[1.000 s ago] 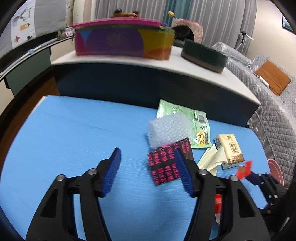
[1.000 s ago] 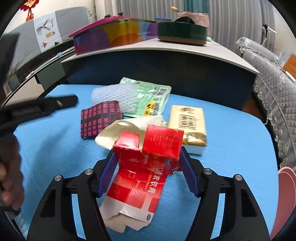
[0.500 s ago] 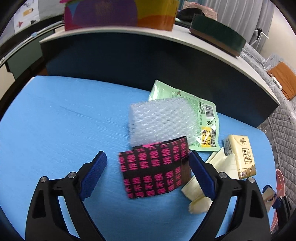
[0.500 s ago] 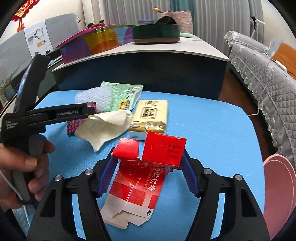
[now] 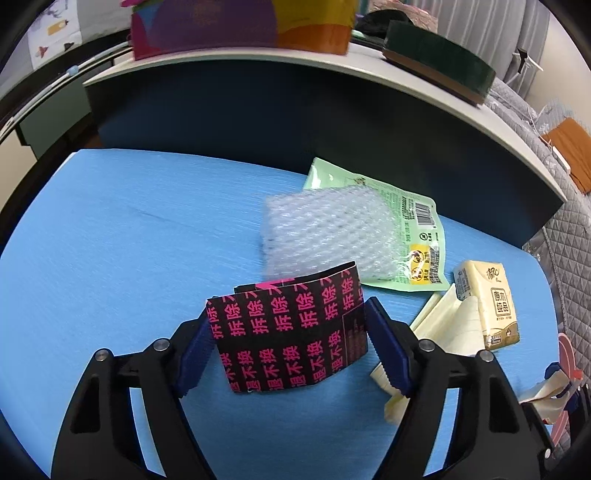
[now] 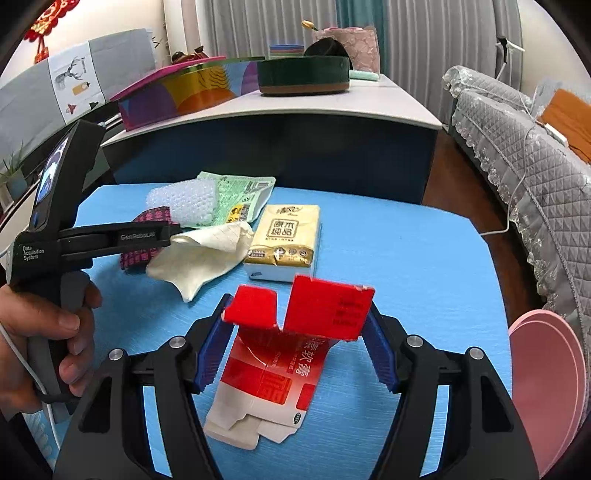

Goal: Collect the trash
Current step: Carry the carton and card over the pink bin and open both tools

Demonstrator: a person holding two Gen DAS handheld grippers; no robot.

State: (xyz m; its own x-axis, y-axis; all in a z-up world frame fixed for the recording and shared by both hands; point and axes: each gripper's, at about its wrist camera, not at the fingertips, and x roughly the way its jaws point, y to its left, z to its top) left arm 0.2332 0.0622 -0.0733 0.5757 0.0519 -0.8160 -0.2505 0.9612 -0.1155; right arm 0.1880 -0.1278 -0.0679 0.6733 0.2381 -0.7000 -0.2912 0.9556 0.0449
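Observation:
My left gripper (image 5: pixel 291 343) is shut on a black wrapper with pink characters (image 5: pixel 291 332), its pads against both edges, just above the blue table (image 5: pixel 129 240). Behind it lie a bubble wrap piece (image 5: pixel 332 229) on a green snack bag (image 5: pixel 417 221), a cream tissue (image 5: pixel 443 325) and a yellow tissue pack (image 5: pixel 487 302). My right gripper (image 6: pixel 297 350) is shut on a flattened red carton (image 6: pixel 291 350) and holds it over the table's front right. The left gripper body (image 6: pixel 110 236) shows at the left in the right wrist view.
A pink bin (image 6: pixel 546 387) stands off the table's right edge. A dark counter (image 5: pixel 295 110) behind the table carries a colourful box (image 5: pixel 240 26) and a green round tin (image 6: pixel 303 74). A grey quilted sofa (image 6: pixel 535 147) is at the right.
My left gripper moved forward around the black and pink wrapper and closed on it. My right gripper, still holding the red carton, drew back to the right away from the pile.

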